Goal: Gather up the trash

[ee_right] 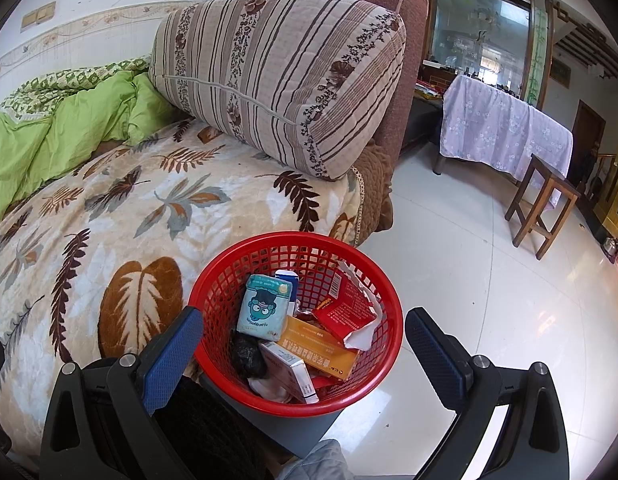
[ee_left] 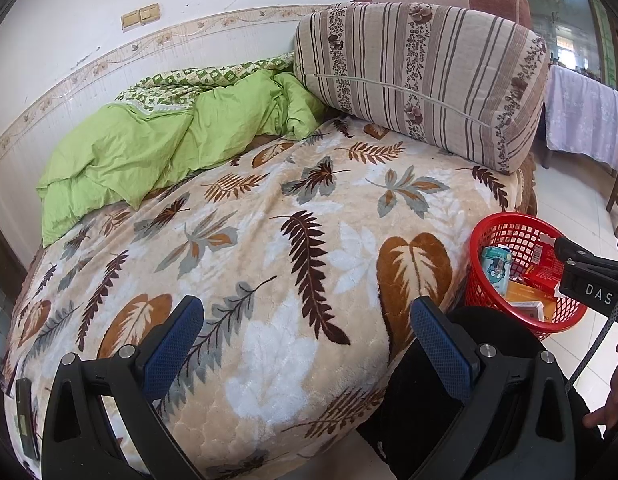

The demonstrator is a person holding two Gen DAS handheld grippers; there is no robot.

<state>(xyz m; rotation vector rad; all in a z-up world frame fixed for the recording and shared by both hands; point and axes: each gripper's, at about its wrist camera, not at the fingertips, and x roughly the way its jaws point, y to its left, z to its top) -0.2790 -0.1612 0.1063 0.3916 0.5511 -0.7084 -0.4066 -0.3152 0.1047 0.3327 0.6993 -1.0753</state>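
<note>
Left gripper [ee_left: 307, 328]: jaws wide, empty, over the bed [ee_left: 269, 240].
Right gripper [ee_right: 305, 332]: jaws wide, empty, above the red basket [ee_right: 245, 256].
Advice: scan the bed's edges for leftover trash.

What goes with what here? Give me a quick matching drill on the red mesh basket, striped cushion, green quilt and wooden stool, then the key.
Things:
1. red plastic mesh basket
2. striped floral cushion
3. crumpled green quilt
4. brown wooden stool

Places:
A. leaning on the sofa arm
B. on bare tile by the draped table
C. heaped along the wall
D. beside the sofa, holding boxes

Pairs: 1-D, 2-A, 3-C, 4-B
</note>
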